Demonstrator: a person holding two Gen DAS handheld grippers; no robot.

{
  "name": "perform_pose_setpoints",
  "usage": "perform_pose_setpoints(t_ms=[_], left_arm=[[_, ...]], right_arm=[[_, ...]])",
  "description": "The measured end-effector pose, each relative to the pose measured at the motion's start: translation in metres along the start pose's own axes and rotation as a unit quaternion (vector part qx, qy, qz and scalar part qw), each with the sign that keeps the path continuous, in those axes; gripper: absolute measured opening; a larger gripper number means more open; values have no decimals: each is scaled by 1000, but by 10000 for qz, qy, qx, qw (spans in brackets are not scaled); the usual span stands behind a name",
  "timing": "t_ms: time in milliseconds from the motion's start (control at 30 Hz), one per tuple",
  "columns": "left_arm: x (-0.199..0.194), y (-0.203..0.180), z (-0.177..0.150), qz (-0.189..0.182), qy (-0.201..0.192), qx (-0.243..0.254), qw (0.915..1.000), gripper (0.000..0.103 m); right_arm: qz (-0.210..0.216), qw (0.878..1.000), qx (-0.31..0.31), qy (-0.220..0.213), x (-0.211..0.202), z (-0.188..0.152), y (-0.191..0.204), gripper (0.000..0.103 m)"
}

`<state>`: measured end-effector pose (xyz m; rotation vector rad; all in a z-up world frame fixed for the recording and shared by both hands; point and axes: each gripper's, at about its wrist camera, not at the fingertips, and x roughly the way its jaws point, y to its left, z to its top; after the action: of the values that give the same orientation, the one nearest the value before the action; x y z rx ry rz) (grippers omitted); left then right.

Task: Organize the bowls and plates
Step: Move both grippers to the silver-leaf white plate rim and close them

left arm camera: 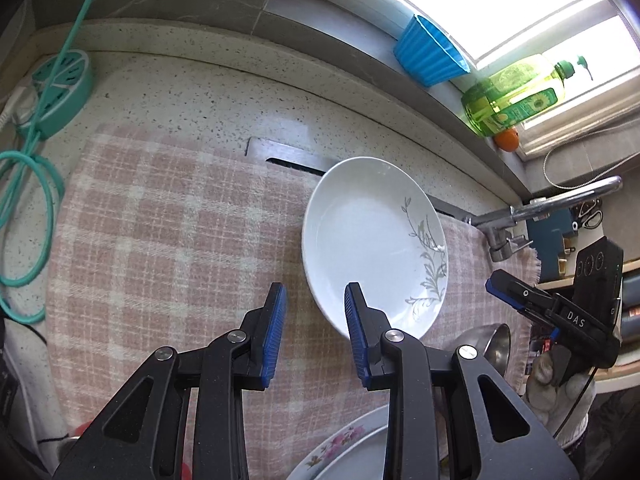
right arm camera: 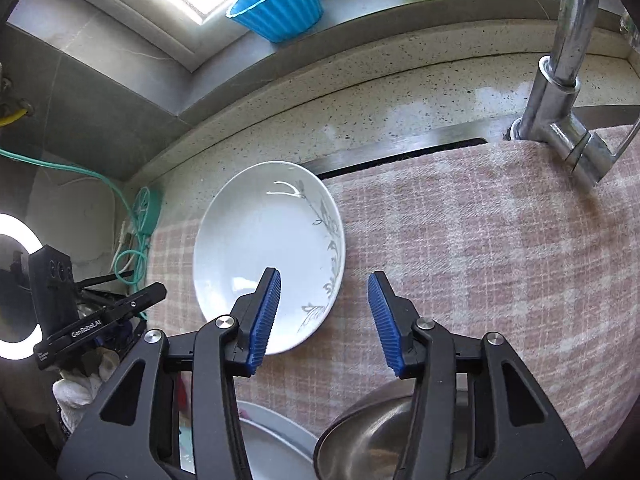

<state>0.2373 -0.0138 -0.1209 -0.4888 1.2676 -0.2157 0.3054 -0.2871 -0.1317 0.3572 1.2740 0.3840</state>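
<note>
A white plate with a grey leaf pattern [left arm camera: 372, 240] lies flat on the pink checked cloth [left arm camera: 172, 220]; it also shows in the right wrist view [right arm camera: 264, 248]. My left gripper [left arm camera: 316, 332] is open and empty, just near of the plate's left edge. My right gripper [right arm camera: 324, 316] is open and empty, over the plate's right rim. A floral plate [left arm camera: 344, 448] and a steel bowl [right arm camera: 368, 440] sit close below the grippers. The right gripper [left arm camera: 520, 296] is seen at the right of the left wrist view.
A chrome faucet [right arm camera: 564, 80] stands at the back right. A blue ribbed cup [right arm camera: 276, 4], a green soap bottle [left arm camera: 516, 96] and an orange object [left arm camera: 506, 138] sit on the windowsill. A teal power strip [left arm camera: 60, 92] with cord lies at the left.
</note>
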Motion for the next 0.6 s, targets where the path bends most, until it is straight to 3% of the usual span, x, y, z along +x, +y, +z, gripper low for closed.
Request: perform_pose_setpoints(t_ms=[267,600], left_arm=[[28,5,19,81,142,-116,9998,28],[52,0,24,64,358,32,9993,24]], right_arm=[[-132,9997,28,214,33,17,-11,41],[-82,9987,2,508,66,23,-5,14]])
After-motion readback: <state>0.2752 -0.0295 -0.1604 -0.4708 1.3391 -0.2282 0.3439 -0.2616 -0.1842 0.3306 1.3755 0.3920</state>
